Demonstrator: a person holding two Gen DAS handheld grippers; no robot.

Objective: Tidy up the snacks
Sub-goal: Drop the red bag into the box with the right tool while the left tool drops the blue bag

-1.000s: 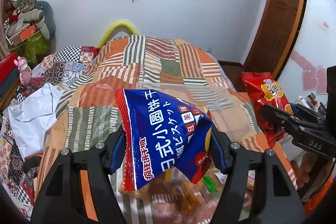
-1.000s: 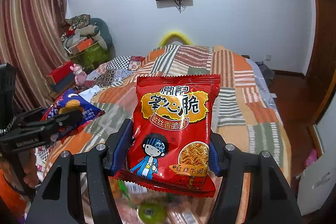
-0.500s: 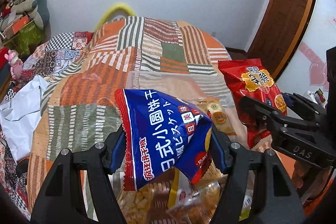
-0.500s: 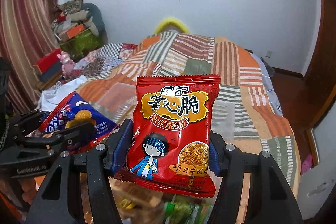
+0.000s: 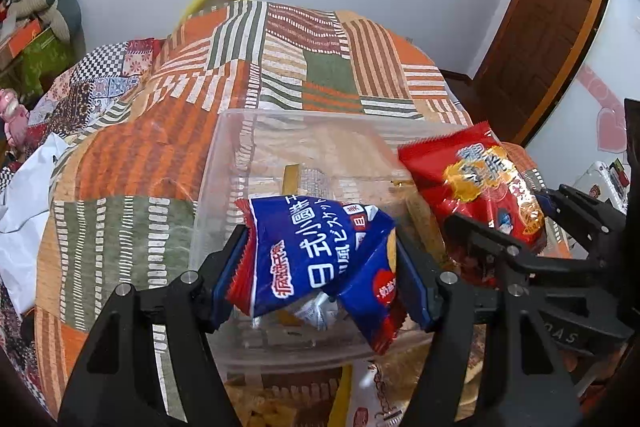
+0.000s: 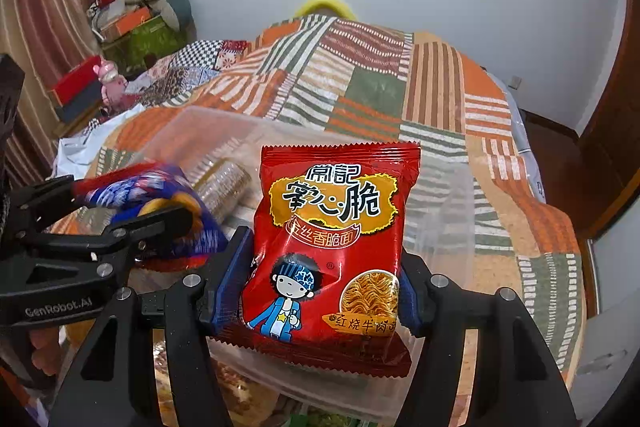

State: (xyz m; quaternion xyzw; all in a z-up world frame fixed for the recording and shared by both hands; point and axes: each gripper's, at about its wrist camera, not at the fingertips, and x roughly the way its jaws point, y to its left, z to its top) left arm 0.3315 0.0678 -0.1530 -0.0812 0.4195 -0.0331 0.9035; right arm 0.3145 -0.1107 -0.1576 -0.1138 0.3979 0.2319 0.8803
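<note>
The job looks partly done: the clear plastic bin (image 5: 224, 163) on the patchwork bedspread (image 5: 160, 131) already holds a few wrapped snacks, among them a sleeve of round biscuits (image 6: 222, 183), while more packets lie loose in front of its near wall and still need sorting. The left hand-held gripper (image 5: 320, 267) is clamped on a blue biscuit bag (image 5: 312, 259) and holds it over the bin's near part, above the snacks inside. The right hand-held gripper (image 6: 324, 291) is clamped on a red crispy-noodle packet (image 6: 332, 239), which hangs upright over the bin's right side. Neither packet is released yet, so I judge both drops are the immediate step, and the loose packets come after. Compared with a second ago, both grippers have tipped down and come forward: the bin, then out of sight or barely seen, now fills the middle of both views, the wall screen has slid to the top edge, and the two packets sit closer together.
</note>
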